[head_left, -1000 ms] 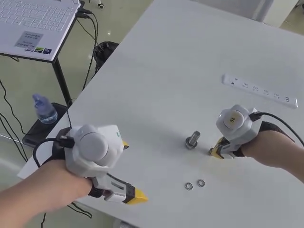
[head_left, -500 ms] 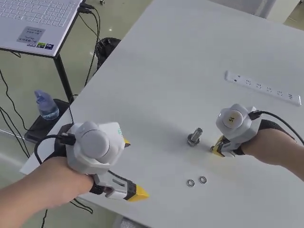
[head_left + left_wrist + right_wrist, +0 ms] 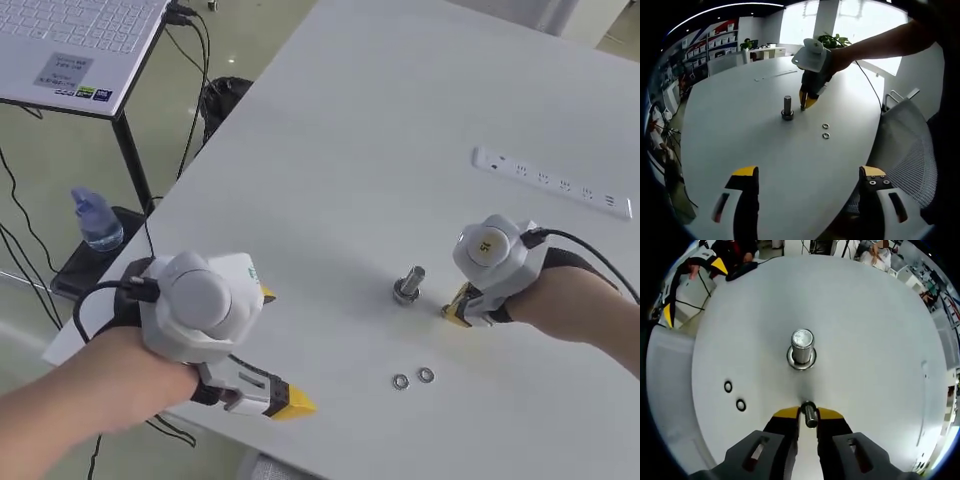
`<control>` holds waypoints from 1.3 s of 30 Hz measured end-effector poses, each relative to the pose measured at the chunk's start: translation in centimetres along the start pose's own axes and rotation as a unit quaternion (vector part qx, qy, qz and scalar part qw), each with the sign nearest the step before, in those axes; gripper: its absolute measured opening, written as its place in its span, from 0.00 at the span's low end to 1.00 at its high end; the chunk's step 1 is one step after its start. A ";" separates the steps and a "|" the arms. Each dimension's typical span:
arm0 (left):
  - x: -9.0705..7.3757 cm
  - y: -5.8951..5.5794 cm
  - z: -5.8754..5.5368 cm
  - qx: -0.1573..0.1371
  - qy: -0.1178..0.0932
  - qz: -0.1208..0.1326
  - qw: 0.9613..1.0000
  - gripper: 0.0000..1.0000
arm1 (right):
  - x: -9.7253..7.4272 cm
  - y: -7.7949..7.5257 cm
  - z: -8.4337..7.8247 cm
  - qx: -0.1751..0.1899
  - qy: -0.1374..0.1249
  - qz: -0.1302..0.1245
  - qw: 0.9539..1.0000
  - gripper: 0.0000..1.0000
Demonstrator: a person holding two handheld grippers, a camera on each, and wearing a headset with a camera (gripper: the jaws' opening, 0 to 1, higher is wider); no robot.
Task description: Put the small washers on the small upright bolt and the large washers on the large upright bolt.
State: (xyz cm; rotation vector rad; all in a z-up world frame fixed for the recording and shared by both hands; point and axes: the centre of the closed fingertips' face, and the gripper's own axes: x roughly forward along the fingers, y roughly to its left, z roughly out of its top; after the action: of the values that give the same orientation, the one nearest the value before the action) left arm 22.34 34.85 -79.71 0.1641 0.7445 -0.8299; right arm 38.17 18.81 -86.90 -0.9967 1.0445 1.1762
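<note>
Right gripper (image 3: 809,411) clamped on small bolt (image 3: 810,417), just beside large upright bolt (image 3: 802,347); two washers (image 3: 741,404) nearby. Left gripper (image 3: 809,173) wide open, empty.

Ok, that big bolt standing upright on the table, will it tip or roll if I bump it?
The large bolt stands on a wider base, so a light nudge probably won't topple it, though a push near the top might. It looks like solid metal, likely heavy for its size. On the smooth table it may slide.
</note>
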 end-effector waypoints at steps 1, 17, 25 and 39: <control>0.0 0.0 0.0 0.002 -0.001 0.002 1.000 0.83 | -0.1 0.1 0.0 0.000 0.000 0.000 1.000 0.13; 0.1 0.4 -0.3 0.044 0.010 0.022 0.999 0.92 | -0.1 0.1 -0.3 0.005 -0.006 0.015 1.000 0.24; 0.2 0.4 0.0 0.042 0.007 0.018 0.999 0.93 | -0.4 0.0 -0.4 0.006 -0.010 0.015 1.000 0.27; 0.2 0.5 0.6 0.046 0.007 0.024 0.999 0.92 | -1.8 -0.2 0.1 0.001 -0.025 0.014 1.000 0.28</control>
State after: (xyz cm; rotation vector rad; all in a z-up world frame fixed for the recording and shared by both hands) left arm 23.06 34.81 -79.49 0.2701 0.7137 -0.8189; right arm 38.23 18.51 -85.11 -0.9481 1.0231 1.2169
